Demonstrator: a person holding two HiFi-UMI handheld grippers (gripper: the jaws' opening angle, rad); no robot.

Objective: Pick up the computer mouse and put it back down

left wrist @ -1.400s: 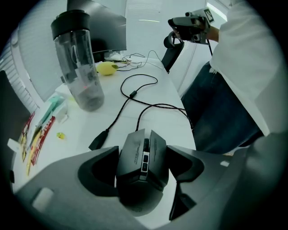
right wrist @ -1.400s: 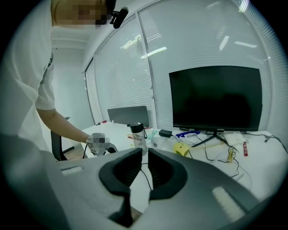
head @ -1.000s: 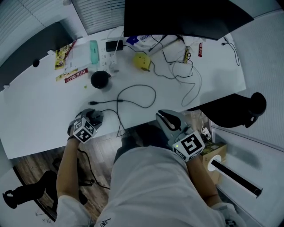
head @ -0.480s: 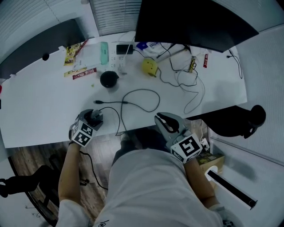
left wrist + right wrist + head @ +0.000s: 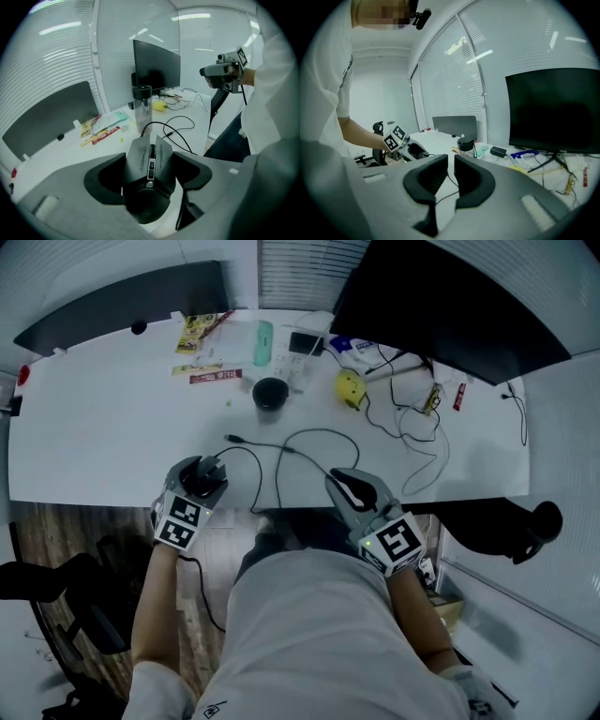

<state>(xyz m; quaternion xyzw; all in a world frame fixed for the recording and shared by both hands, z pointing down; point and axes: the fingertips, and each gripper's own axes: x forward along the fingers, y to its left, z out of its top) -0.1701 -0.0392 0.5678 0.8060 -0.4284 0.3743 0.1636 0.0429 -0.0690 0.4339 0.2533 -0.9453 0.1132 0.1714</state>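
1 black, angular, corded computer mouse (image 5: 149,174)

Right gripper (image 5: 451,164) jaws nearly closed, apparently empty; monitor (image 5: 555,110) behind.

The mouse (image 5: 150,159) is matt black with a thin pale strip down its middle. The left hand-held gripper (image 5: 199,472) and right hand-held gripper (image 5: 451,178) are grey with black jaws, and each carries black-and-white square markers. The counter (image 5: 94,427) is white, the cable (image 5: 309,439) and monitor (image 5: 450,306) black. A jar (image 5: 142,103) is clear with a black lid. Near it lie a yellow lump (image 5: 349,387), a mint-green case (image 5: 263,341), a red packet (image 5: 216,377) and a yellow packet (image 5: 195,329). The floor (image 5: 37,531) is brown wood grain.
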